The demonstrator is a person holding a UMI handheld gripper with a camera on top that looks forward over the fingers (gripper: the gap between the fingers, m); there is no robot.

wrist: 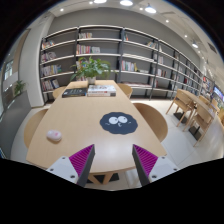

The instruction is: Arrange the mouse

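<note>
The tool [114, 163] is held spread and empty, its pink pads [82, 160] well apart above the near edge of the desk [70, 115], so that the whole surface is kept in view. The mouse [54, 136] is seen lying on the bare wood ahead of the left finger, well apart from the dark round mat [119, 123] beyond the fingers, on which pale shapes rest. The mat is judged the likely destination, so the mouse would first have to be approached and gripped. Books [101, 91] and a plant [93, 68] are kept at the far end.
</note>
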